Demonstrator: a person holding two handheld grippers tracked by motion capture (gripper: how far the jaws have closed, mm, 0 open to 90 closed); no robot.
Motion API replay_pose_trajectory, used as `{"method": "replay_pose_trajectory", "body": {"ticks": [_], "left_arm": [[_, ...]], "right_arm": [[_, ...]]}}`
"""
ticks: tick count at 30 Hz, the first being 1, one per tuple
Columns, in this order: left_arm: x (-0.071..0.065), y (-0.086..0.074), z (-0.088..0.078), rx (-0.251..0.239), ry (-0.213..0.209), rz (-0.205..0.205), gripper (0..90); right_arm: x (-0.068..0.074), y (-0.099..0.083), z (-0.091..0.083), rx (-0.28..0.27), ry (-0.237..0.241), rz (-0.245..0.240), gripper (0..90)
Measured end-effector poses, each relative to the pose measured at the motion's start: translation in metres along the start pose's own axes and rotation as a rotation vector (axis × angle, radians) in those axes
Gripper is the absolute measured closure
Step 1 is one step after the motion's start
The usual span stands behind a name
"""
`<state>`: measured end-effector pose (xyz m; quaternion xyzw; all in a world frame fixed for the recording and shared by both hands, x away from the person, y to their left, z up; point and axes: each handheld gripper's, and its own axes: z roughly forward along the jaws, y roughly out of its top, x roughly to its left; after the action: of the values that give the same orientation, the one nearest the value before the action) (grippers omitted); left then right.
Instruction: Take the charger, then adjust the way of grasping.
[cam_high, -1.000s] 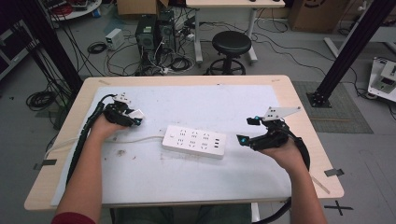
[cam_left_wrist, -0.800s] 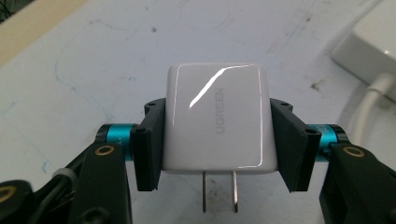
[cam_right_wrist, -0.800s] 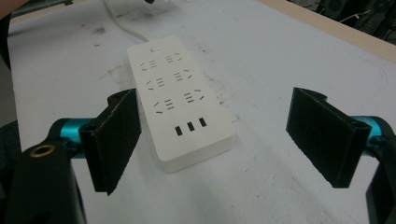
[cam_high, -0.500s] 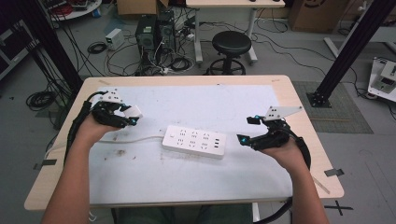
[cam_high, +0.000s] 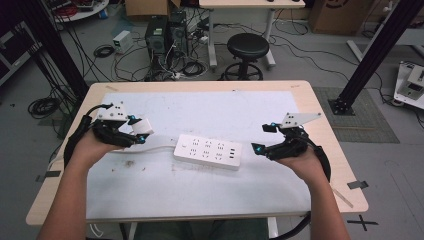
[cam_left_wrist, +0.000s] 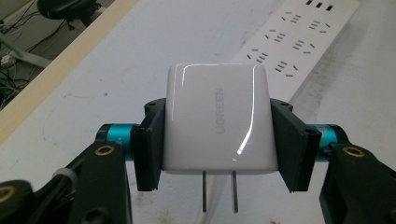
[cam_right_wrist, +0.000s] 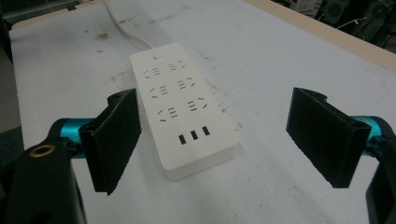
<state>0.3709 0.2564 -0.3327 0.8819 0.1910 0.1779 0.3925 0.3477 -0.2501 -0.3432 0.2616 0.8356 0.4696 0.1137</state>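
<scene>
The power strip (cam_high: 208, 151) lies on my bench (cam_high: 200, 195) near its middle, between my two grippers. My left gripper (cam_high: 137, 131) holds the charger (cam_left_wrist: 217, 126) left of the strip; my right gripper (cam_high: 263, 138) sits just right of it.

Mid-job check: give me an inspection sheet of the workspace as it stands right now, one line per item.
Surface: white mat on a wooden table, scuffed and stained.
Job's things: white charger with two prongs, clamped in the left gripper; white power strip lying flat mid-table, sockets up, nothing plugged in.
Clutter: nothing seen on the mat.
Grippers: left gripper shut on the charger, held left of the strip; right gripper open, nothing between its jaws, pointing at the strip's end with the three small ports.
Cables: strip's flat white lead runs left under the left gripper.
Surroundings: black stool, computer tower, loose floor cables.
</scene>
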Motion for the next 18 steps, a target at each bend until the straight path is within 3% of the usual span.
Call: {"method": "replay_pose_trajectory", "body": {"ticks": [4,5,8,9,13,15,16,18], "left_arm": [[-0.01,0.004,0.004,-0.006,-0.009,0.015,42.5],[-0.016,0.007,0.006,-0.001,-0.018,0.039,42.5],[-0.016,0.007,0.006,-0.001,-0.018,0.039,42.5],[-0.027,0.011,0.011,-0.012,-0.039,0.067,42.5],[-0.041,0.016,0.019,-0.033,-0.071,0.1,42.5],[-0.041,0.016,0.019,-0.033,-0.071,0.1,42.5],[-0.051,0.019,0.026,-0.049,-0.097,0.122,42.5],[-0.057,0.022,0.03,-0.054,-0.112,0.138,42.5]], "right_arm": [[0.0,0.003,-0.003,-0.002,0.001,-0.004,18.3],[0.0,0.004,-0.004,-0.002,0.0,-0.012,18.3],[0.001,0.005,-0.005,-0.004,0.002,-0.01,18.3],[0.001,0.005,-0.005,-0.004,0.002,-0.01,18.3],[0.008,0.009,-0.007,-0.002,0.013,-0.021,18.3],[0.009,0.009,-0.007,0.002,0.015,-0.016,18.3],[0.009,0.009,-0.007,0.002,0.015,-0.016,18.3],[0.016,0.01,-0.004,0.004,0.026,-0.023,18.3]]}}
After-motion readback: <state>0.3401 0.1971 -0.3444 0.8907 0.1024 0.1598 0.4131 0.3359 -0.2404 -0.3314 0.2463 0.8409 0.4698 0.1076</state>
